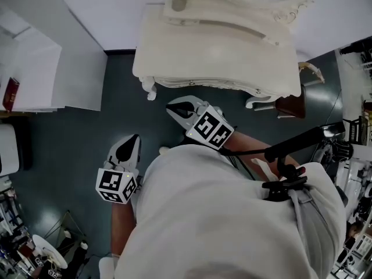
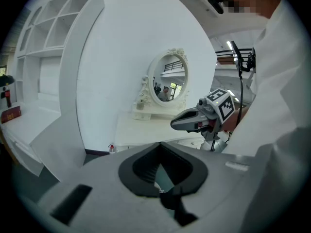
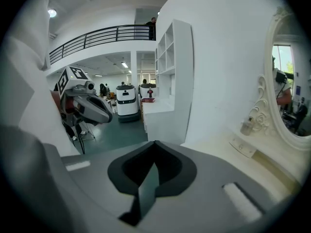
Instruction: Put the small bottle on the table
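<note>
Left gripper [image 1: 132,143] and right gripper [image 1: 176,106], both closed empty, should open before reaching small bottle [image 1: 179,3] at dressing table's [image 1: 232,57] back-left corner.

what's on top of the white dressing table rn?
An oval mirror stands at the back. A small bottle stands upright on a raised ledge at the foot of its frame. The dressing table top in front looks bare. Whatever is behind the mirror is hidden.

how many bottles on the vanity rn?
1. A small bottle stands on the vanity's raised back shelf, against the mirror's carved frame. Parts of the top are out of frame or covered, so others may be hidden.
</note>
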The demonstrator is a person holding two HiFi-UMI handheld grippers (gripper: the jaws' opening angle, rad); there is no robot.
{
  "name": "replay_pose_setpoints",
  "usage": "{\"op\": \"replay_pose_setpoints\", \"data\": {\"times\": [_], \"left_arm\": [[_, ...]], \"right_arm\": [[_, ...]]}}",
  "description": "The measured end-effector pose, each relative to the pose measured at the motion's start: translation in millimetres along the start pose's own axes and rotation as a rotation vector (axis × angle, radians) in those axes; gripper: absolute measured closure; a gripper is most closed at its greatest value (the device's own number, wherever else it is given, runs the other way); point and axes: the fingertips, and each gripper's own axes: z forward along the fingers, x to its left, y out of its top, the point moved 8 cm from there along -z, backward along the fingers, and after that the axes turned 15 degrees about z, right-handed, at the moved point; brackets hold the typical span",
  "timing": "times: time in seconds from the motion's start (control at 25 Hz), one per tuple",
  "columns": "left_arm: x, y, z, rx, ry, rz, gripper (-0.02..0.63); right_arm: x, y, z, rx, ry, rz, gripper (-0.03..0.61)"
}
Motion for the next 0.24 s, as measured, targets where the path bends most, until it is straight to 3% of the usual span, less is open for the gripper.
{"op": "replay_pose_setpoints", "data": {"times": [0.24], "left_arm": [[6, 49, 72, -0.003, -0.064, 0.043, 0.612]], "right_arm": [[-71, 7, -23, -0.016, -0.049, 0.037, 0.578]]}}
